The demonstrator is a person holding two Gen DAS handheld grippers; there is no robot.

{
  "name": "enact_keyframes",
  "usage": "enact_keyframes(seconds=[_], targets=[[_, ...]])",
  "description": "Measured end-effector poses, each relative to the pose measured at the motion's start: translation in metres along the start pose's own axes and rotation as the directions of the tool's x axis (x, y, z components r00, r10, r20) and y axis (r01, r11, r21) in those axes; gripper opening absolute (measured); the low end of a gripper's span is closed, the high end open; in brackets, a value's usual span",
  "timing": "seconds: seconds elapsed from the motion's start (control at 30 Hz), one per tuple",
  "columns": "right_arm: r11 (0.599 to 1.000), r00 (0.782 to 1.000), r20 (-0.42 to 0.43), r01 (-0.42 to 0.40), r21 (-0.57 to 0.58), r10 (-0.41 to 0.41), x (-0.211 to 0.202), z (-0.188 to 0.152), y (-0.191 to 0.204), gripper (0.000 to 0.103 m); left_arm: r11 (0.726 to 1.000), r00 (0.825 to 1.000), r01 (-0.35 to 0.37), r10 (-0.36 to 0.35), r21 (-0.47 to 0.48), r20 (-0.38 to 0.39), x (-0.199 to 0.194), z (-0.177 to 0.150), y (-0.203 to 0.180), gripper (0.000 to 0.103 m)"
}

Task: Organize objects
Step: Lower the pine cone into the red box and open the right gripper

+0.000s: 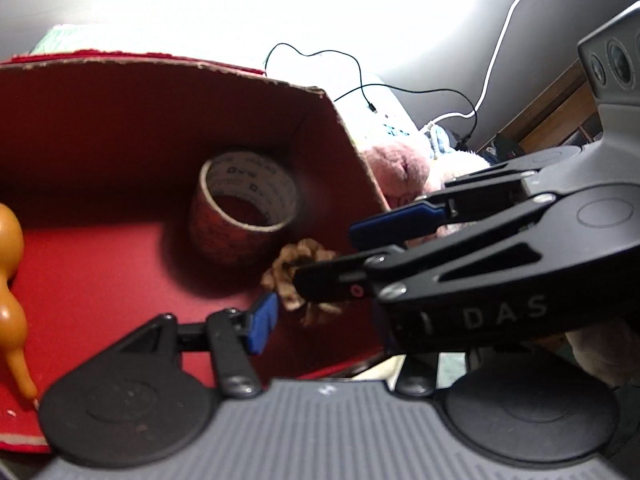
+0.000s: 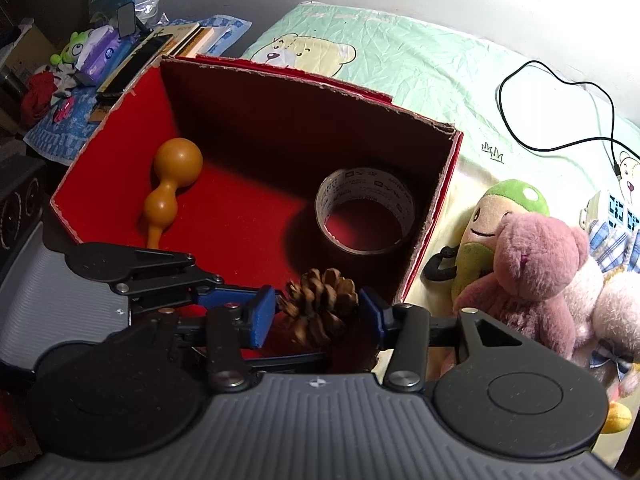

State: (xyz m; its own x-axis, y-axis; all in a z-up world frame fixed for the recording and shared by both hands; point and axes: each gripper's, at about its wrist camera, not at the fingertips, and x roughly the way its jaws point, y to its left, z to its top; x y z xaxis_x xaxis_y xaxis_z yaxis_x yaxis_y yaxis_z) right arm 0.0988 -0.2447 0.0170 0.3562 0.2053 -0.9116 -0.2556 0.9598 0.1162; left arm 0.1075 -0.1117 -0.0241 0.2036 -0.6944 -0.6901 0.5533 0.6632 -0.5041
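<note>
A red cardboard box (image 2: 436, 208) stands open on the bed. Inside lie an orange gourd (image 2: 172, 184) at the left and a roll of tape (image 2: 366, 212) at the right; both also show in the left wrist view, gourd (image 1: 10, 264) and tape (image 1: 244, 208). A brown pine cone (image 2: 320, 304) sits between the blue pads of my right gripper (image 2: 318, 314), low at the box's near side. The cone (image 1: 296, 276) and the right gripper (image 1: 332, 256) also show in the left wrist view. My left gripper (image 1: 320, 316) is open beside it; only its left pad (image 1: 262, 322) shows.
Plush toys lie right of the box: a pink bear (image 2: 536, 276) and a green-capped one (image 2: 500, 216). A black cable (image 2: 560, 120) and a white cable (image 1: 500, 40) lie on the green sheet (image 2: 400, 60). Books and clutter (image 2: 132, 56) are at the far left.
</note>
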Motion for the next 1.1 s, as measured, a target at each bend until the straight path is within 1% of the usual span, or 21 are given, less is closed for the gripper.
enact_keyframes(seconds=[0.07, 0.13, 0.33, 0.37, 0.43, 0.57, 0.7, 0.8, 0.87, 0.93, 1.1], targets=[[1.000, 1.000, 0.011, 0.007, 0.000, -0.007, -0.002, -0.001, 0.001, 0.051, 1.000, 1.000, -0.005, 0.005, -0.001, 0.001, -0.001, 0.000, 0.000, 0.051], [1.000, 0.999, 0.044, 0.004, 0.007, -0.004, -0.005, -0.002, 0.003, 0.051, 1.000, 1.000, -0.016, 0.016, 0.002, 0.001, -0.001, -0.001, 0.000, 0.051], [0.999, 0.991, 0.133, -0.017, 0.050, 0.010, -0.016, -0.015, 0.001, 0.050, 0.995, 0.995, -0.099, 0.098, 0.018, 0.023, -0.011, -0.001, -0.006, 0.052], [0.998, 0.989, 0.147, -0.023, 0.058, 0.014, -0.018, -0.017, 0.000, 0.050, 0.993, 0.993, -0.117, 0.117, 0.020, 0.028, -0.014, 0.000, -0.007, 0.054], [0.996, 0.985, 0.170, -0.038, 0.082, 0.023, -0.021, -0.021, -0.001, 0.050, 0.988, 0.988, -0.156, 0.155, 0.025, 0.029, -0.019, 0.001, -0.011, 0.054], [0.989, 0.978, 0.209, -0.057, 0.134, 0.028, -0.027, -0.029, -0.004, 0.050, 0.971, 0.971, -0.238, 0.237, 0.029, 0.033, -0.028, 0.002, -0.017, 0.056], [0.986, 0.964, 0.266, -0.064, 0.157, 0.020, -0.040, -0.040, -0.004, 0.050, 0.948, 0.948, -0.318, 0.316, 0.025, 0.045, -0.038, 0.001, -0.021, 0.060], [0.988, 0.948, 0.319, -0.058, 0.146, 0.008, -0.050, -0.049, 0.000, 0.050, 0.921, 0.921, -0.389, 0.386, 0.032, 0.058, -0.045, -0.002, -0.026, 0.060], [0.989, 0.942, 0.336, -0.060, 0.137, 0.010, -0.054, -0.055, 0.002, 0.049, 0.908, 0.907, -0.418, 0.415, 0.030, 0.068, -0.051, -0.004, -0.030, 0.060], [0.988, 0.931, 0.364, -0.069, 0.139, 0.014, -0.058, -0.062, 0.003, 0.049, 0.896, 0.894, -0.444, 0.441, 0.027, 0.076, -0.056, -0.007, -0.036, 0.060], [0.981, 0.915, 0.401, -0.111, 0.156, 0.040, -0.067, -0.076, 0.000, 0.049, 0.858, 0.854, -0.514, 0.508, 0.028, 0.110, -0.069, -0.015, -0.051, 0.061]])
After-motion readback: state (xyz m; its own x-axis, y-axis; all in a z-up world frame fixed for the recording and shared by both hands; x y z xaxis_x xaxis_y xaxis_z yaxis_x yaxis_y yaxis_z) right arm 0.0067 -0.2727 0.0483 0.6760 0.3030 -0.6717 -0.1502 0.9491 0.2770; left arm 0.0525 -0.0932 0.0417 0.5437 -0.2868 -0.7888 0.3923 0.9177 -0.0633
